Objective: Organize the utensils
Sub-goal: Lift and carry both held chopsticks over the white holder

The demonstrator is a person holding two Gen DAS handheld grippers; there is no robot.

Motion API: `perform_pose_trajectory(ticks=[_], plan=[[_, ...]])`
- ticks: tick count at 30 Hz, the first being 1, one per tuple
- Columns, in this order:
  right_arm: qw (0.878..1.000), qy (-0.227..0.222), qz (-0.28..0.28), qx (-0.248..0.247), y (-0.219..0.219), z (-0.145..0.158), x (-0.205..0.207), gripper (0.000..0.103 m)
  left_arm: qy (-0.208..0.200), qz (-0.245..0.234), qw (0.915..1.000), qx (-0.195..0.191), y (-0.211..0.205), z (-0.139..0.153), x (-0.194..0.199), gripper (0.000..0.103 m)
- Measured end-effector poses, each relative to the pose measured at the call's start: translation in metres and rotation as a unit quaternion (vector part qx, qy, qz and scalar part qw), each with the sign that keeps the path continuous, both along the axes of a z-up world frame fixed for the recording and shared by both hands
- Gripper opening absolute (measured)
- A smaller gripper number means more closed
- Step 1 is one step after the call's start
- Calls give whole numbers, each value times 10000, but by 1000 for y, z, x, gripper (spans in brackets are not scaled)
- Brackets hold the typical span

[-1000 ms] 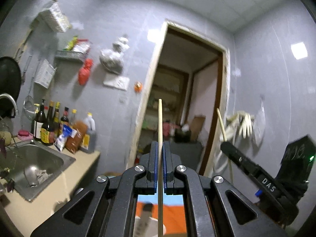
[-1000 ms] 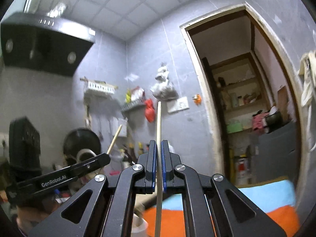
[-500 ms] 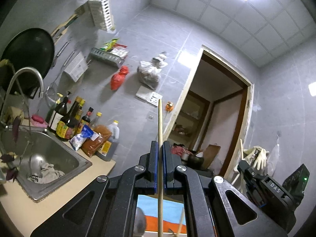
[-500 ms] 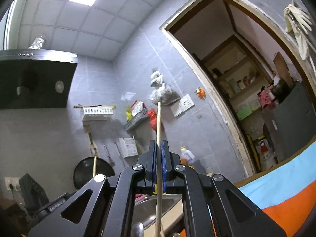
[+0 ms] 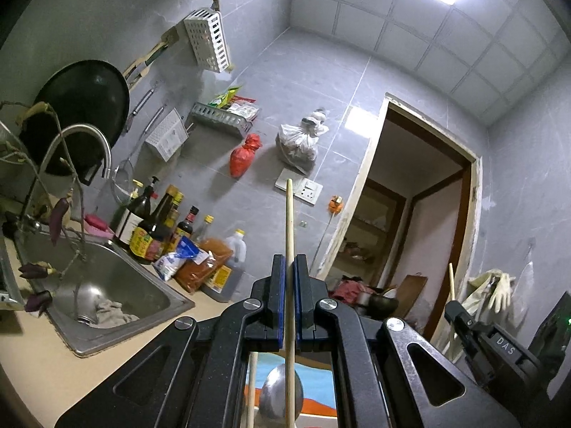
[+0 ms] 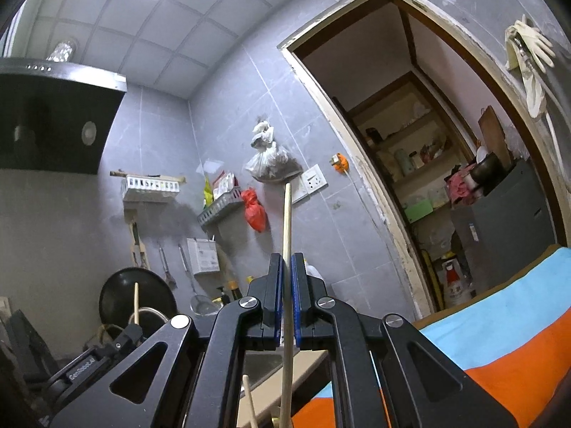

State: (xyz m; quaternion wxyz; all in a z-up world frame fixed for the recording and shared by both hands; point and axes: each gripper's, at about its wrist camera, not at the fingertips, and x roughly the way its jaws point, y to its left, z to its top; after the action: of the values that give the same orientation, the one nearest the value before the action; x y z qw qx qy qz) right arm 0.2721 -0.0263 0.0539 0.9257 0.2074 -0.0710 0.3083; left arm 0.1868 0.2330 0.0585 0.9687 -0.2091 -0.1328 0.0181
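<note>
Chopstick [image 5: 289, 235] upright, tip toward ceiling

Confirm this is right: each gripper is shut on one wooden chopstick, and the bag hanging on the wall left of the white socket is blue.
Wrong on one point: the hanging bag is red, as the left wrist view shows. The rest holds: left gripper and right gripper each clamp one wooden chopstick, left of the white socket.
</note>
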Motion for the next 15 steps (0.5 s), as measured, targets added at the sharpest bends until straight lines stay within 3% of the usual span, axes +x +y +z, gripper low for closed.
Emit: perform_pose_trajectory(ticks=[15], plan=[[9991,16,-80,-422,19,-16,-2,3,134,35,9999,-5,-3,-19,0,2]])
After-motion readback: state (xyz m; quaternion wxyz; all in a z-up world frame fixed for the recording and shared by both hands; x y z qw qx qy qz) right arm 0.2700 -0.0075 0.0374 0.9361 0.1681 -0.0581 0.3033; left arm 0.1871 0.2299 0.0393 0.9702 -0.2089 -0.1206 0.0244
